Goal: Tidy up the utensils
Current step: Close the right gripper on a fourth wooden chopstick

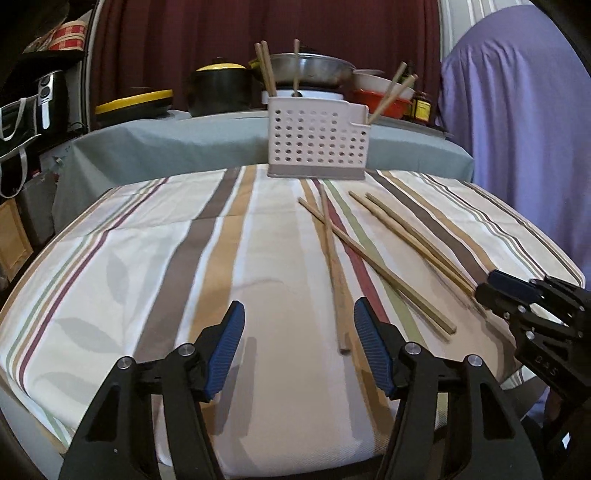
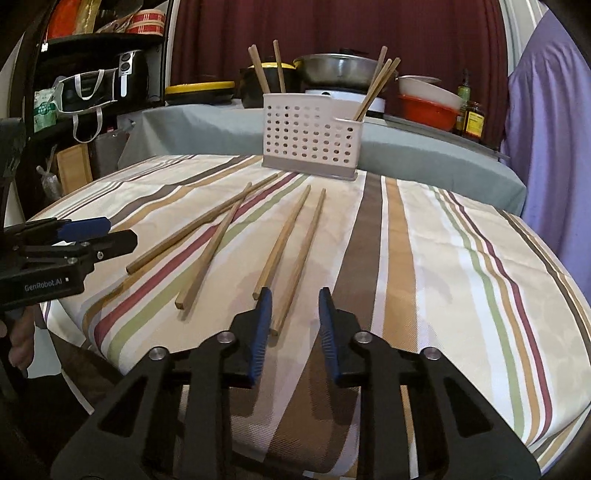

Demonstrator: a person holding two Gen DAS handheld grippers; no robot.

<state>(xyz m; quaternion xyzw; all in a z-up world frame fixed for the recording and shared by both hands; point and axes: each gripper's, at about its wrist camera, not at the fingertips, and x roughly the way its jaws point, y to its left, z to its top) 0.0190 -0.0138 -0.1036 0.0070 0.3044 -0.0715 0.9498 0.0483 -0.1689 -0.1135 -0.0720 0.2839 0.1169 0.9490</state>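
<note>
Both grippers, left (image 1: pixel 299 350) and right (image 2: pixel 295 328), gape empty at lower centre; crossed chopsticks (image 1: pixel 334 258) risk scattering if nudged.

Counter cloth (image 1: pixel 147 258): cream with brown, tan, maroon and green stripes, grey leaf print. Utensil holder (image 1: pixel 317 136): white perforated walls, grey base. Chopsticks (image 2: pixel 288 236): light brown wood. Tongs (image 1: pixel 299 343): black, blue ribbed pads (image 1: pixel 227 343). Upper-frame curtain (image 2: pixel 332 29): dark red.

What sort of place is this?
Probably a home kitchen or dining corner: a striped tablecloth with loose chopsticks, a utensil holder, and pots on the counter behind.
</note>
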